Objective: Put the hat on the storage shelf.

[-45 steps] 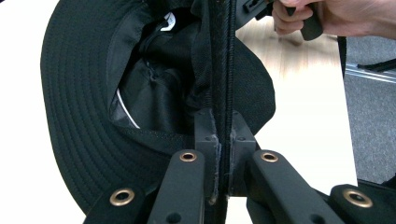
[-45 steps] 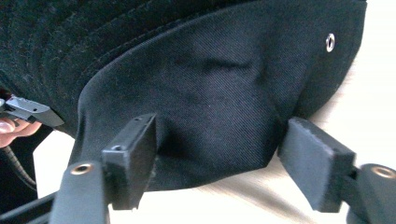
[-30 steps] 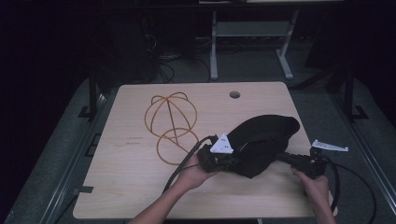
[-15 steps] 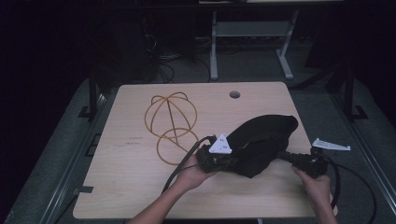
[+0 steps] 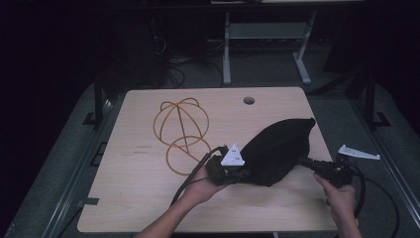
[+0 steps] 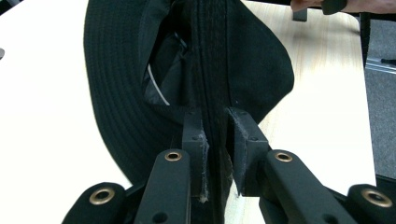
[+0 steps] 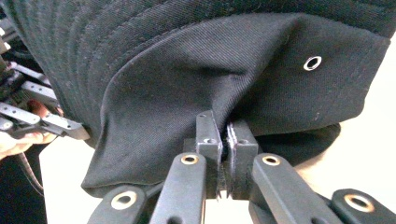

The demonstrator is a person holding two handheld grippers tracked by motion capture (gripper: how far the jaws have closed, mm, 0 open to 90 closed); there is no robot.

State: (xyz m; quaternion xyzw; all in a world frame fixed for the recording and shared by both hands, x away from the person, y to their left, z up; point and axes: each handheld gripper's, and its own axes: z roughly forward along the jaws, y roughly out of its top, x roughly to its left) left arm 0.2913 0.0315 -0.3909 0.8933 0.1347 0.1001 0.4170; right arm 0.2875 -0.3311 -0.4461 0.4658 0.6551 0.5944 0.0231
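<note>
The wire stand [image 5: 181, 130] lies bare on the worktop [image 5: 129, 198] at my left, so the hat [image 5: 280, 148] is not yet on it; gripping is done, carrying and fitting are left, I judge. My left claw [image 6: 215, 140] pinches a thick fold of the hat's brim, the hat stretching away ahead of it. The hat hangs between my claws over the worktop's right side. My right claw [image 7: 227, 140] is pressed together on a fold of its crown cloth.

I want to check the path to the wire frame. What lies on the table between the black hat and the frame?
In the high view, only bare table lies between the hat and the frame; the left gripper is at the hat's near edge.
</note>
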